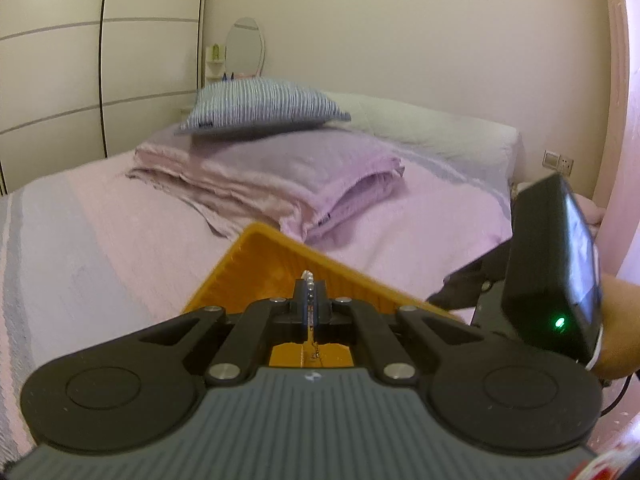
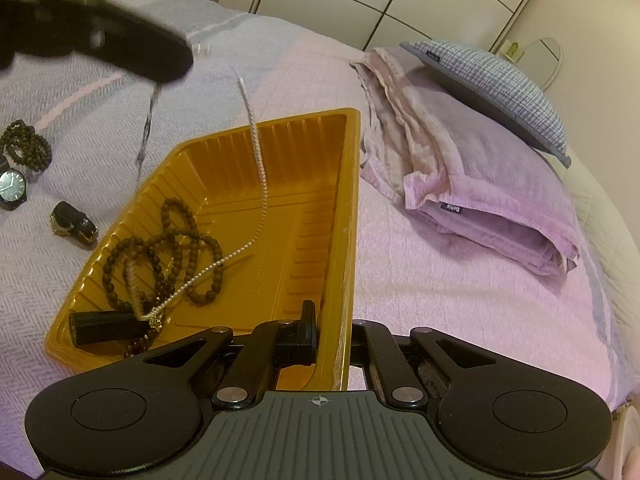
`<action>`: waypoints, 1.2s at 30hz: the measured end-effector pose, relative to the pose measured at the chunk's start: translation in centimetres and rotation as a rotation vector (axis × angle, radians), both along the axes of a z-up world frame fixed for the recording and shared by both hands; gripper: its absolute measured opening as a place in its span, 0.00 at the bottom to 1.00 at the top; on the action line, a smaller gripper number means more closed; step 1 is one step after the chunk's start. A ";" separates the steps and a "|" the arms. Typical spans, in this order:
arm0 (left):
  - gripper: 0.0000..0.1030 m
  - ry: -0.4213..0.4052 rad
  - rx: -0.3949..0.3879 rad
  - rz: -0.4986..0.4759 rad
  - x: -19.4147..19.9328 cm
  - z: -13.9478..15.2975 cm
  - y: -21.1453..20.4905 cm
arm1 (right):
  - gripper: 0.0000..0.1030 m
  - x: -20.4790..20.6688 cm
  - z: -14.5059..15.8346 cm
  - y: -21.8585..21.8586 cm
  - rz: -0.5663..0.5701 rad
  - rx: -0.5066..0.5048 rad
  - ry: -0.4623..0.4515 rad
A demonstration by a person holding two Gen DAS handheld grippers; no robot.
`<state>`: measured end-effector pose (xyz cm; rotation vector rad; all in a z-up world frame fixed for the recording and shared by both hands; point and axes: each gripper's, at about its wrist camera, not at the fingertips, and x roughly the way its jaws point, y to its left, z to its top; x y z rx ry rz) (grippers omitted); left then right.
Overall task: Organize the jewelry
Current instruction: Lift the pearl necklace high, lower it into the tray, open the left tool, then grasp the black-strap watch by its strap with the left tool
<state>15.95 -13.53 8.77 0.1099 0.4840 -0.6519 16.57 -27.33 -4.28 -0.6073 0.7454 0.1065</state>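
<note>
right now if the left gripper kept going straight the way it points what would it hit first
Probably the far wall of the orange tray: the left gripper, shut on a pearl strand, points over the tray's inside. Depth is unclear; it might clear the rim and meet the folded pink blanket.

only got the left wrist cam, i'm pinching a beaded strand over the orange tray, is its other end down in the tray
Observer: Yes. The pearl strand hangs from the left gripper, and its lower end lies on the floor of the tray, across a brown bead necklace.
Operator: is anything holding the tray
Observer: The right gripper is shut on the tray's near right rim.
Operator: any pieces outside it
Observer: A watch, a brown bead bracelet and a black and gold piece lie on the bedspread left of the tray.
</note>
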 end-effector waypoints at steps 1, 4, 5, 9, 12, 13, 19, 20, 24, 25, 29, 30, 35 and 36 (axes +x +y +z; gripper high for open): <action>0.01 0.010 0.004 -0.001 0.1 -0.3 0.0 | 0.04 0.0 0.0 0.0 0.000 0.000 0.001; 0.01 0.053 0.020 -0.001 1.0 -1.7 0.0 | 0.04 0.0 -0.1 0.0 0.000 -0.002 0.002; 0.01 0.064 0.035 0.002 1.3 -2.2 -0.1 | 0.04 0.1 -0.1 0.0 -0.001 -0.001 0.002; 0.01 0.110 0.057 0.009 2.2 -4.0 0.1 | 0.04 0.1 0.0 -0.1 -0.001 0.000 0.003; 0.01 0.131 0.048 0.004 2.6 -4.4 0.2 | 0.04 0.1 0.0 -0.1 -0.001 -0.002 0.005; 0.02 0.136 0.045 0.000 2.7 -4.5 0.3 | 0.04 0.1 0.0 -0.1 -0.001 -0.002 0.005; 0.03 0.169 0.026 0.005 4.0 -4.6 0.6 | 0.04 0.2 -0.1 0.0 -0.002 -0.007 0.006; 0.06 0.168 0.022 0.009 4.1 -4.6 0.7 | 0.04 0.2 -0.1 0.0 -0.002 -0.007 0.006; 0.13 0.144 0.012 0.045 4.0 -3.9 2.2 | 0.04 0.2 -0.1 0.0 -0.002 -0.007 0.006; 0.13 0.142 0.008 0.060 4.0 -3.8 2.7 | 0.04 0.2 -0.1 0.0 -0.003 -0.006 0.006; 0.20 0.131 0.007 0.132 3.7 -3.6 5.5 | 0.04 0.1 -0.1 0.0 -0.004 -0.005 0.004; 0.21 0.128 0.005 0.146 3.4 -3.7 6.3 | 0.04 0.1 -0.1 0.0 -0.003 -0.004 0.004; 0.26 0.134 0.030 0.226 1.9 -5.1 10.3 | 0.04 0.0 0.0 0.0 -0.003 -0.007 0.003; 0.26 0.137 0.040 0.246 1.5 -5.6 11.1 | 0.04 0.0 0.0 0.0 -0.003 -0.007 0.003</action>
